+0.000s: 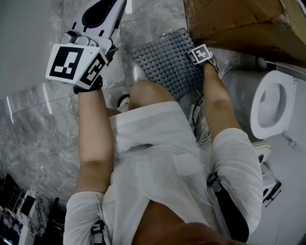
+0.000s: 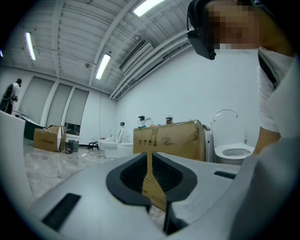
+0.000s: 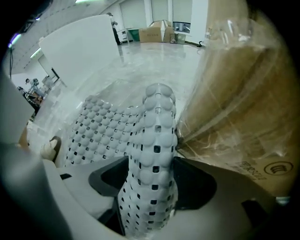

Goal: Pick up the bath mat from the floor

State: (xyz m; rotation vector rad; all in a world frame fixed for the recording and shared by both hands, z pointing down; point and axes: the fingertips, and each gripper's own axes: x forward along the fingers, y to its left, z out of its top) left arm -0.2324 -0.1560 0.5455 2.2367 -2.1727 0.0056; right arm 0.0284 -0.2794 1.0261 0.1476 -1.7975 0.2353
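The grey bath mat (image 1: pixel 165 57), studded with bumps and small holes, lies on the marble floor beside a cardboard box. My right gripper (image 1: pixel 202 55) is down at its right edge. In the right gripper view a rounded fold of the mat (image 3: pixel 157 140) stands up between the wide jaws of my right gripper (image 3: pixel 152 185), filling the gap without being squashed. My left gripper (image 1: pixel 103 12) is raised at the left, well above the floor. In its own view the left gripper (image 2: pixel 151 180) shows only a narrow slit between its pads, with nothing in it.
A large cardboard box (image 1: pixel 229 19) stands against the mat's far right side. A white toilet (image 1: pixel 275 103) is at the right, and another toilet (image 2: pixel 232 140) shows beyond the box (image 2: pixel 168 138). The person's legs and a shoe (image 1: pixel 123 102) are just below the mat.
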